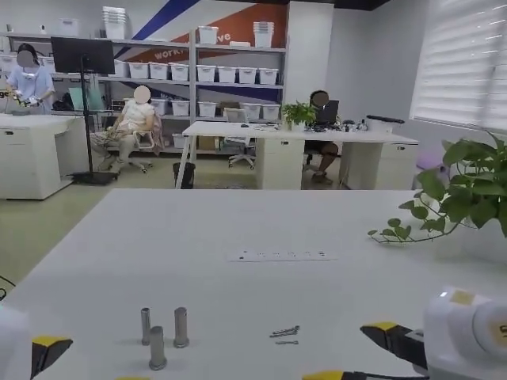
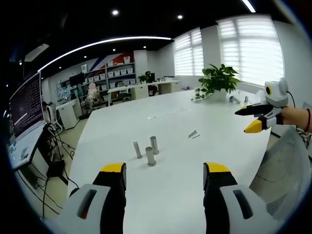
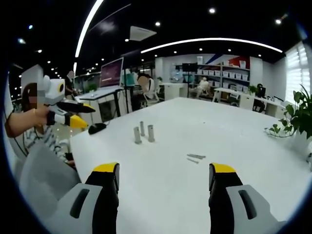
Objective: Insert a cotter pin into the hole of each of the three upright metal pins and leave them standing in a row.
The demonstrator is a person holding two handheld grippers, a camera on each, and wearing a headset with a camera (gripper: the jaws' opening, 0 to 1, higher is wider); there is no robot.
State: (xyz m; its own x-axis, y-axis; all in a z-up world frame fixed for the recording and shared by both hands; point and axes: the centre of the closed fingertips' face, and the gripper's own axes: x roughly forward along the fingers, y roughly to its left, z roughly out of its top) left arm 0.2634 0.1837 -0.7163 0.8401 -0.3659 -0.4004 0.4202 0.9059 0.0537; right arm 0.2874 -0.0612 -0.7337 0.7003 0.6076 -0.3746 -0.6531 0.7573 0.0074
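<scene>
Three short upright metal pins [image 1: 158, 347] stand in a tight cluster on the white table [image 1: 238, 222], near its front left. A few small cotter pins [image 1: 285, 332] lie flat to their right. My right gripper [image 1: 348, 352] hovers open at the lower right, with nothing between its jaws. A yellow fingertip [image 1: 49, 343] of my left gripper shows at the lower left. In the left gripper view, my left gripper [image 2: 165, 170] is open and points at the pins [image 2: 150, 156], with the cotter pins [image 2: 193, 133] beyond. In the right gripper view, my right gripper [image 3: 164, 168] faces the pins [image 3: 142, 131] and cotter pins [image 3: 196, 157].
A flat white strip [image 1: 281, 256] lies mid-table. A leafy potted plant [image 1: 467, 190] stands at the table's right edge. Beyond the table are desks, shelves with white bins and seated people. A grey chair back [image 2: 287, 165] is near the front edge.
</scene>
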